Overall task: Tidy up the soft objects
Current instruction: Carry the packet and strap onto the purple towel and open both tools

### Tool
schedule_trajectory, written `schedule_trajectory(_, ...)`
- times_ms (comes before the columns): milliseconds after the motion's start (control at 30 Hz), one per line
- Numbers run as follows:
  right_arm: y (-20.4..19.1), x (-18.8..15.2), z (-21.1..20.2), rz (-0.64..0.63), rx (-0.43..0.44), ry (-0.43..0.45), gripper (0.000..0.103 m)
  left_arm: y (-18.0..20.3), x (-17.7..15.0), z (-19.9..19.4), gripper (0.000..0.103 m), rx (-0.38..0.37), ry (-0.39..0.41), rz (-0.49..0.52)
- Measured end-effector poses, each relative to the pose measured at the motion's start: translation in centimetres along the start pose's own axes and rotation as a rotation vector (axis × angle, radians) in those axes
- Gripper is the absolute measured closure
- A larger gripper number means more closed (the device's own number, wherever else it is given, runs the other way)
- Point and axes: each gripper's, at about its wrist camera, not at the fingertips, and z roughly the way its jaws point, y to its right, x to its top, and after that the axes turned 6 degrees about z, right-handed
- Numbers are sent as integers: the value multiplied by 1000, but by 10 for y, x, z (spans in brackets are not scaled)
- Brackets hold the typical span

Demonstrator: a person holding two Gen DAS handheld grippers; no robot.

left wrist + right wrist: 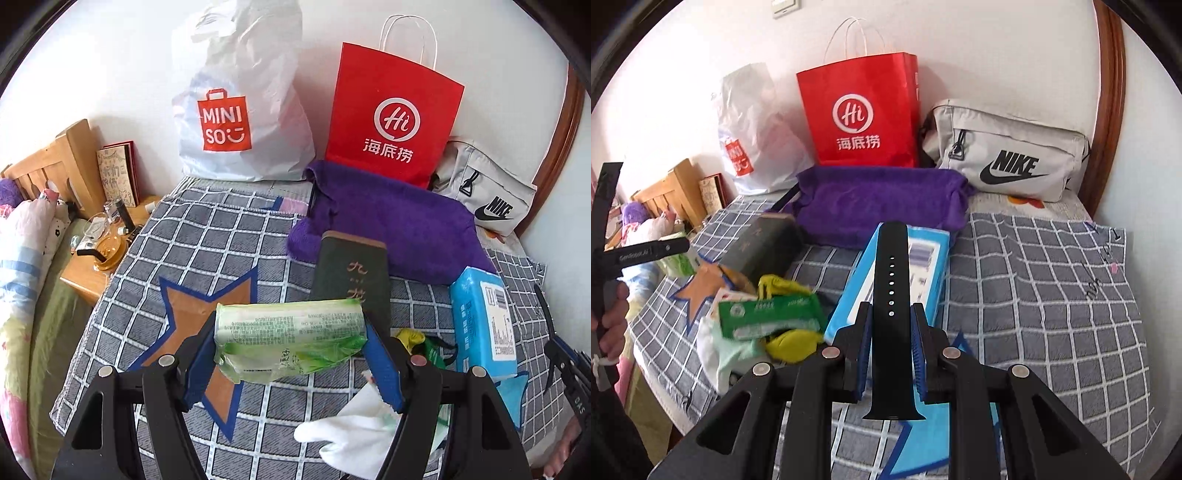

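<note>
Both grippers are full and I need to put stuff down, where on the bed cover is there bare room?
Most bare checked cover lies between the blue tissue pack and the wooden frame, in front of the Nike pouch. A smaller patch lies around the orange star, toward the nightstand. The middle is crowded: green packet, yellow item, white cloths, dark box.

White wall (110, 74), wooden nightstand (79, 275) beside checked bed (1034, 277).

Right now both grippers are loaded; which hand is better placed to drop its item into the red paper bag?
Probably right. The right gripper, shut on the black watch strap, points nearly at the red paper bag. The left gripper, gripping the green tissue pack, has that bag off to its right.
</note>
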Motion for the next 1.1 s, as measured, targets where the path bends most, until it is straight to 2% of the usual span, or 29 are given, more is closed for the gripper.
schedule_trajectory(533, 1, 89, 70, 7, 41, 24, 83, 13, 59, 35, 32, 6, -18, 1)
schedule_trajectory(867, 3, 131, 113, -12, 44, 28, 83, 24, 94, 74, 32, -14, -39, 0)
schedule_trajectory(1100, 14, 152, 147, -29, 27, 10, 83, 45, 121, 103, 32, -33, -53, 43)
